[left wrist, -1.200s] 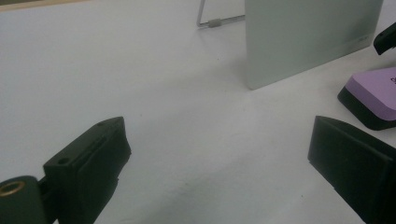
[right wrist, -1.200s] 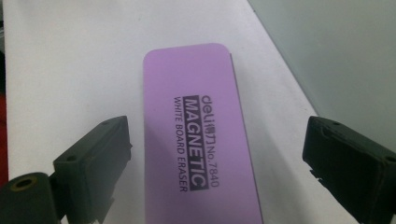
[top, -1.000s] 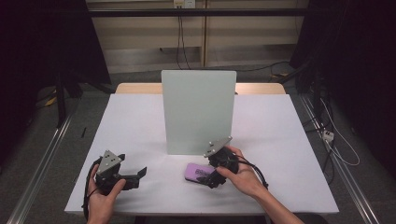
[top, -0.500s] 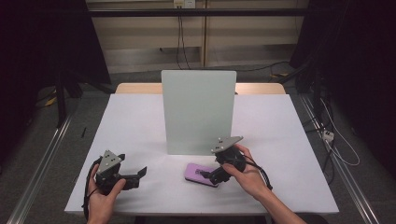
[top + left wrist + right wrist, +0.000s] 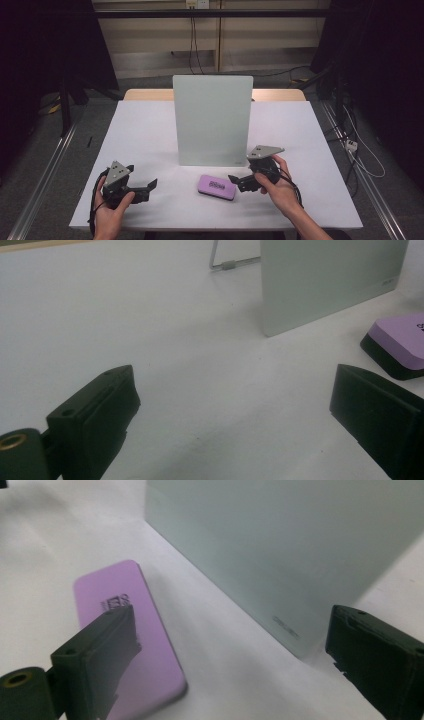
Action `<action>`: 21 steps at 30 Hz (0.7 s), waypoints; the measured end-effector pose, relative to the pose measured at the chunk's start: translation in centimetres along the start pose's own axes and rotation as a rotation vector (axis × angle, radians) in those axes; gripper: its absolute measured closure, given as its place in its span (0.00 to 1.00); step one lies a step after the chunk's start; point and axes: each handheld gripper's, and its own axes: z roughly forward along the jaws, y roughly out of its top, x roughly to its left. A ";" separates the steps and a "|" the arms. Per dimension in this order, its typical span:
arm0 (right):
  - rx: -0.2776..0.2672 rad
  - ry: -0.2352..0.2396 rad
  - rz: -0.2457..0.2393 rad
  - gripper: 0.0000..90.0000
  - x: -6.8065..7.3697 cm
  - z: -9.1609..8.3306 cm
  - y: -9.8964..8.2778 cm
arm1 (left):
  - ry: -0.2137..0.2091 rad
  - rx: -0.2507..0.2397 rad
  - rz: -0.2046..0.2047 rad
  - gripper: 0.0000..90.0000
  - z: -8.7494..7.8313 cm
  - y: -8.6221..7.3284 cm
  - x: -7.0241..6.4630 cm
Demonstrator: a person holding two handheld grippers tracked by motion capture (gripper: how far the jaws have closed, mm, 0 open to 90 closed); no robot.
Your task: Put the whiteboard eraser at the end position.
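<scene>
**Both grippers spread wide, purple eraser lying free between them**

Your right gripper (image 5: 239, 183) hangs just beside the purple eraser (image 5: 217, 186), jaws wide apart with nothing between them. From above you see its fingertips pointing at the eraser's right end; whether they touch it cannot be told there. The right gripper view settles more: the eraser (image 5: 131, 640) lies flat on the white table (image 5: 40, 555), passing under and beyond the left-hand finger (image 5: 97, 655) in that view, while the other finger (image 5: 375, 655) stands clear over by the corner of the upright grey-green board (image 5: 300, 545). A small dark print shows on the eraser's purple face.

Your left gripper (image 5: 147, 187) is released too, fingers parted over bare tabletop, well apart from the eraser. Its own view adds what the high view hides: the eraser (image 5: 397, 342) has a black base under the purple top, and the board (image 5: 325, 280) is propped by a thin wire stand (image 5: 227, 262) behind it. The eraser sits just past the right-hand finger (image 5: 375, 410) there.
</scene>
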 end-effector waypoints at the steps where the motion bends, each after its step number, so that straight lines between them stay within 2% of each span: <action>1: -0.005 -0.013 0.007 0.07 -0.2 -0.2 -0.2 | 0.000 0.000 0.000 0.06 0.0 0.0 0.0; 5: -0.036 -0.064 0.034 0.09 -1.0 -0.9 -1.2 | -0.001 -0.001 -0.001 0.06 0.0 0.0 0.0; 9: -0.055 -0.096 0.053 0.09 -1.8 -1.6 -2.0 | 0.000 0.001 -0.003 0.06 0.0 0.0 0.0; 21: -0.069 -0.155 0.089 0.09 -3.4 -3.4 -4.1 | 0.004 -0.002 -0.005 0.06 0.0 0.0 0.0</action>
